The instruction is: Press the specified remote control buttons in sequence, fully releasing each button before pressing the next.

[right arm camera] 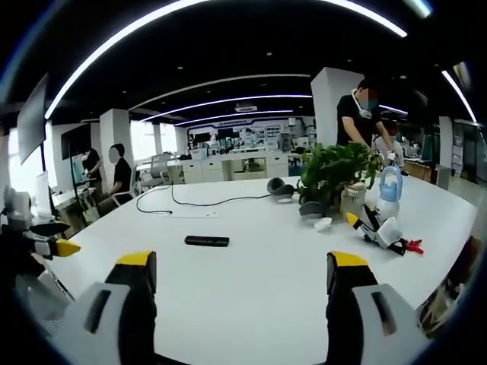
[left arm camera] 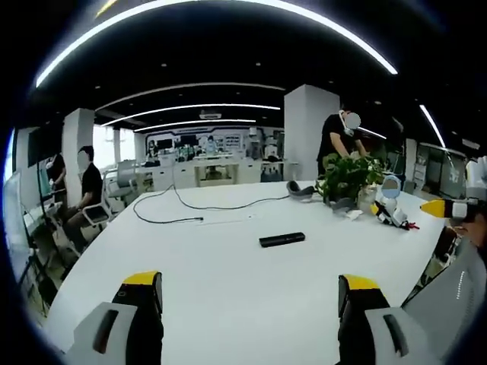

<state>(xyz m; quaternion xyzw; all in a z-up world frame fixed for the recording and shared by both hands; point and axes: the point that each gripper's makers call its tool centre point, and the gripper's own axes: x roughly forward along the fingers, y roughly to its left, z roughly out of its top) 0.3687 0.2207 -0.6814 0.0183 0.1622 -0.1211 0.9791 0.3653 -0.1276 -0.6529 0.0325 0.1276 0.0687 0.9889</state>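
Left gripper (left arm camera: 249,293) level over white table (left arm camera: 228,304), jaws wide, empty; remote control (left arm camera: 281,239) at 12 o'clock, well apart. Right gripper (right arm camera: 242,274) likewise wide, empty; remote (right arm camera: 206,241) at 11 o'clock.

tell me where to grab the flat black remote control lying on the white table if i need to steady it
Grip the flat black remote control across its narrow width, near one end, coming straight down from above. It lies flat on the white table with its long axis roughly across both views, so only the slim long edges offer opposing faces. Holding an end should leave most of the top free for pressing, though button positions are too small to tell.
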